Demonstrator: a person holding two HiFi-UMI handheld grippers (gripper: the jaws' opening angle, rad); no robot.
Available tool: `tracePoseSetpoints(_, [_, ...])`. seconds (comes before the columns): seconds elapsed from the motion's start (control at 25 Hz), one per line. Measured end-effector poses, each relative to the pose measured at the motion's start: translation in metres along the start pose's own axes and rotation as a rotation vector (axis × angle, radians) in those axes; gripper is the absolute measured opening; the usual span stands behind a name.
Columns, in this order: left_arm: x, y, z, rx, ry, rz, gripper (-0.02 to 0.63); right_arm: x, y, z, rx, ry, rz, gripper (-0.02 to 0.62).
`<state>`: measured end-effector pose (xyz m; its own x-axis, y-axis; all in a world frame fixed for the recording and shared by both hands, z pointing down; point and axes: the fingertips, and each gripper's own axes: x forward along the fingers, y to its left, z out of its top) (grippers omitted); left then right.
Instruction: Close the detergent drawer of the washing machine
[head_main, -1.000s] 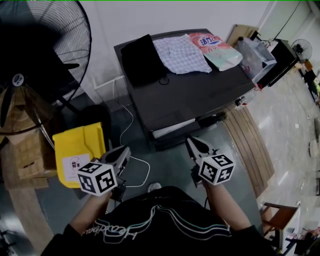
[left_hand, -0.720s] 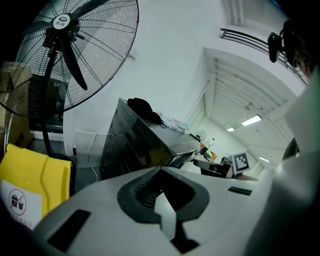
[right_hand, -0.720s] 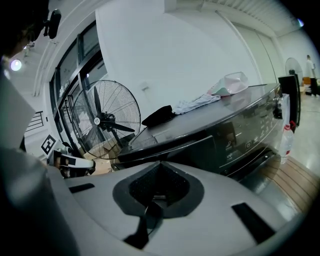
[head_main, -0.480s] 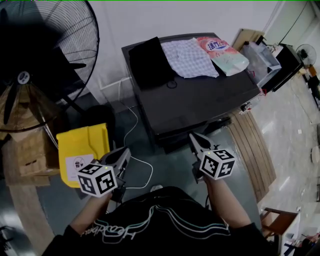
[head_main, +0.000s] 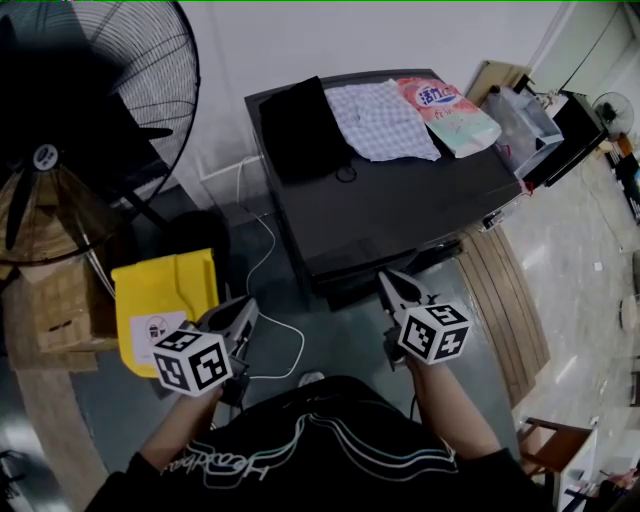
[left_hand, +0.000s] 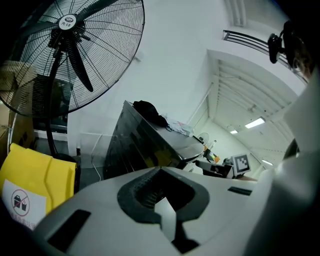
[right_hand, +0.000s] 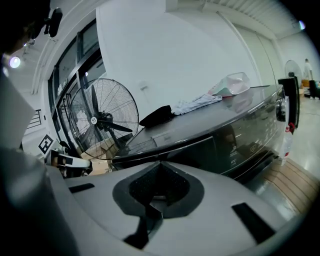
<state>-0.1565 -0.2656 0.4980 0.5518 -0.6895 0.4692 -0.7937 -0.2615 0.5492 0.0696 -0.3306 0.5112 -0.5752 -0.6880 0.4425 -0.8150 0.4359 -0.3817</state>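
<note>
The dark washing machine (head_main: 400, 200) stands in front of me in the head view. Its detergent drawer (head_main: 345, 262) sits flush with the front at the upper left; no white edge shows. In the right gripper view the drawer's dark panel (right_hand: 175, 147) lies just beyond the jaws. My right gripper (head_main: 388, 282) is shut and empty, its tip close to the machine's front under the drawer. My left gripper (head_main: 243, 308) is shut and empty, held lower left over the floor, apart from the machine. The shut jaws of the left gripper (left_hand: 161, 172) and of the right gripper (right_hand: 159, 165) show in their own views.
On the machine's top lie a black cloth (head_main: 300, 125), a checked cloth (head_main: 385, 120) and a pink bag (head_main: 450, 115). A large black fan (head_main: 80, 110) stands at the left, above a yellow floor sign (head_main: 160, 300) and cardboard boxes (head_main: 50, 300). A white cable (head_main: 270, 300) runs across the floor. Wooden boards (head_main: 505, 300) lie at the right.
One second ago the drawer's white edge stuck out of the machine's front; now it is pushed in flush. The right gripper has stayed near the front, and the left has hardly moved.
</note>
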Motion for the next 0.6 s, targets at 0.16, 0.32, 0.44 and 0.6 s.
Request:
tracePoseSetpoints(0.16, [-0.003, 0.004, -0.002, -0.007, -0.003, 0.011, 0.023, 0.01, -0.001, 0.004, -0.005, 0.008, -0.012, 0.026])
tracePoseSetpoints(0.32, [-0.007, 0.006, -0.002, -0.009, -0.013, 0.023, 0.023, 0.013, -0.002, 0.004, -0.014, 0.017, -0.012, 0.026])
tracePoseSetpoints(0.44, [-0.012, 0.004, 0.0, -0.008, -0.023, 0.03, 0.023, 0.012, -0.002, 0.005, -0.027, 0.034, -0.007, 0.026])
tracePoseSetpoints(0.6, [-0.021, -0.008, 0.001, 0.004, -0.04, 0.028, 0.023, 0.011, -0.002, 0.003, -0.056, 0.054, 0.002, 0.026])
